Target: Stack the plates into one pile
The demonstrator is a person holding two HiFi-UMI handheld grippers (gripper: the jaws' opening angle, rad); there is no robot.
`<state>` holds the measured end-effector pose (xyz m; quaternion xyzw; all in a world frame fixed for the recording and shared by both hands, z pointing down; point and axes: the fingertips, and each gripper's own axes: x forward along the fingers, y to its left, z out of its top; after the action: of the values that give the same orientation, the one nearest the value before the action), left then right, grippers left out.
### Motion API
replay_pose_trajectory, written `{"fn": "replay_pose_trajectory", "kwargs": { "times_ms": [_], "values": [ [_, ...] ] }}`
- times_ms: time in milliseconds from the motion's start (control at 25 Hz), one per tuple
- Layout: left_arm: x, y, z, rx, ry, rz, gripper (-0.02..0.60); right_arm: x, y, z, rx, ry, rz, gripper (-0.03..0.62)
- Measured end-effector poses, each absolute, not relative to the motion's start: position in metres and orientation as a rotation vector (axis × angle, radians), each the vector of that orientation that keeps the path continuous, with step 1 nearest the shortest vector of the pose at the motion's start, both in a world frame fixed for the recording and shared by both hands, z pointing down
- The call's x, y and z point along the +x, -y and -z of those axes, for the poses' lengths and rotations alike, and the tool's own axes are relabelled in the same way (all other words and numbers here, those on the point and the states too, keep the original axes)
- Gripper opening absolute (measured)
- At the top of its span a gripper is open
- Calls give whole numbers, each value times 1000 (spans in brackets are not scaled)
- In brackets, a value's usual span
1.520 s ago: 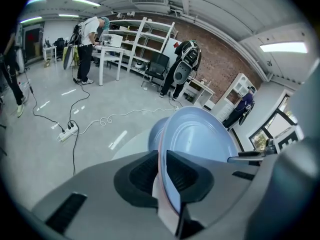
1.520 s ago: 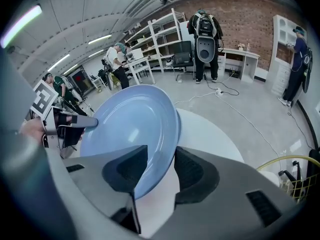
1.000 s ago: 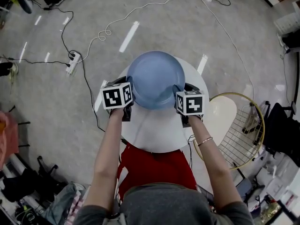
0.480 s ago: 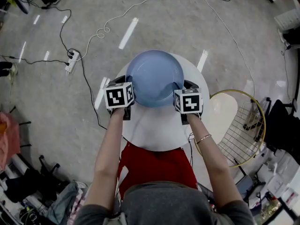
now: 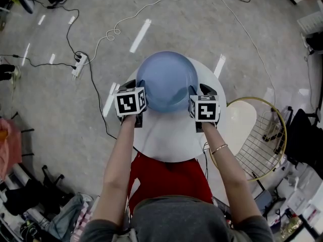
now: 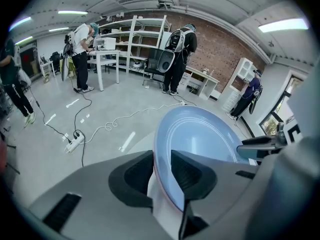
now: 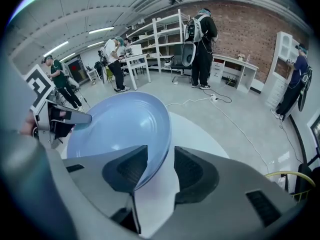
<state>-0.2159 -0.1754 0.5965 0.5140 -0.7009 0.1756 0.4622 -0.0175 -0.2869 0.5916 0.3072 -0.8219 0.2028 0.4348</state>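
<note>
1. the blue plate (image 5: 167,80) lies in the upper middle of the head view, on the far half of the round white table (image 5: 166,140).
2. the left gripper (image 6: 162,173) is at the plate's left rim. its jaws have just been opening and stand moderately apart, with the rim between them. a strip of white table shows between the rim and the left-hand pad, so there's no squeeze on the plate.
3. the right gripper (image 7: 160,166) is at the opposite rim. its jaws are also apart around the edge, and a clear gap shows beside the right-hand pad, so it isn't clamping either.
4. in the left gripper view a thin reddish edge (image 6: 153,176) runs just under the blue rim. it may be another plate beneath, but i cannot tell.
5. progress, as a judgement: no other loose plate shows on the table, so the stacking looks nearly or fully done, with this plate set down and being let go.
6. what seems left is to draw both grippers back off the rims without nudging the plate.
</note>
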Motion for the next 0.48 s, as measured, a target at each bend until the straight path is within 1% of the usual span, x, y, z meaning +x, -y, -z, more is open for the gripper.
{"fn": "replay_pose_trajectory", "kwargs": {
  "times_ms": [200, 480],
  "values": [
    [-212, 179, -593, 1299, 1746, -486, 158, -13, 289, -586, 790, 2056, -501, 181],
    [-217, 179, -579, 1317, 1811, -493, 164, -11, 283, -579, 792, 2075, -491, 181]
  ]
}}
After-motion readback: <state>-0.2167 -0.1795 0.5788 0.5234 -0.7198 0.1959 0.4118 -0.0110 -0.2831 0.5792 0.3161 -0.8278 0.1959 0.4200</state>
